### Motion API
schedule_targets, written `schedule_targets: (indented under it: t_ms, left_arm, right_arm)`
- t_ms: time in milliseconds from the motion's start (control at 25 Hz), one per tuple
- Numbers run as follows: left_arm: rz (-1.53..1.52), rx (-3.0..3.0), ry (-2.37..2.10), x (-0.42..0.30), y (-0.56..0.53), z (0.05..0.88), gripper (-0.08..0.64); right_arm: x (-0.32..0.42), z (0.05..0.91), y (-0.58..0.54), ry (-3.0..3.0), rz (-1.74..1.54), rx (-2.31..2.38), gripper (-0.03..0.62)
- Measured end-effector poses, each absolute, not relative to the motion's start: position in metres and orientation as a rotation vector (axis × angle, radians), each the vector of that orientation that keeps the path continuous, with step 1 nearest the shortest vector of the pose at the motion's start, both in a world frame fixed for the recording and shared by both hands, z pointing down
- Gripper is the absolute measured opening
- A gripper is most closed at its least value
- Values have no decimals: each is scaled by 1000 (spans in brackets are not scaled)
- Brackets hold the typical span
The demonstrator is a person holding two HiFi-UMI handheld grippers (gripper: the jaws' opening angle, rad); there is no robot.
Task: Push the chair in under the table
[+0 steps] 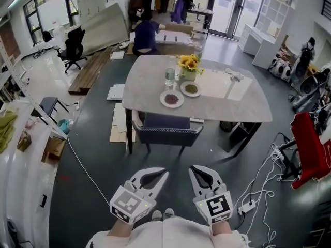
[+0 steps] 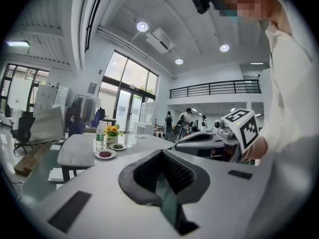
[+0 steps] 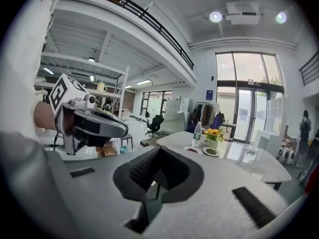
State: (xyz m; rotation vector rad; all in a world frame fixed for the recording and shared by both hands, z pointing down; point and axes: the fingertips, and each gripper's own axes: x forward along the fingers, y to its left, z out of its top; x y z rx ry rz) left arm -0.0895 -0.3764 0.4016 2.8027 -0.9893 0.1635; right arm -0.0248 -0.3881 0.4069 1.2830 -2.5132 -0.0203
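While standing back from the desk [image 1: 243, 105] in the head view, holding the left gripper [image 1: 155, 174] and right gripper [image 1: 201, 173] side by side low in front, both clenched on nothing and pointing ahead. Seeing the chair [image 1: 166, 129] straight ahead and well apart from both, sitting at the desk's near edge with its seat seemingly partly under the top and its back facing this way. Noting the back's long axis running left to right, along the desk's edge and square to the pointing direction. Judging the chair to be lying a little toward the left gripper's side, making that one slightly nearer. Judging the coming move as closing that gap and pressing on the back.

Turning to the left gripper view: looking along shut fingers [image 2: 149, 176], pads meeting with nothing between. Catching the desk off to the left with flowers [image 2: 112, 131] on it, and the right gripper alongside at the right. Failing to find the chair here, with the gripper's own body blocking the floor below the desk.

Turning to the right gripper view: again finding fingers pressed together and empty, the desk lying ahead and to the right with a bottle [image 3: 197, 133] on top, the left gripper hovering at the left. Missing the chair here too, leaving the head view alone showing where it is standing.
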Motion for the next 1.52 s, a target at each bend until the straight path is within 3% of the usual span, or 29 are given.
schedule_targets:
  t_ms: [1520]
  left_arm:
    - [131,2809,-915,-48,-336,390,14]
  right_arm:
    - [-6,397,-340,-2562,22,1254,2]
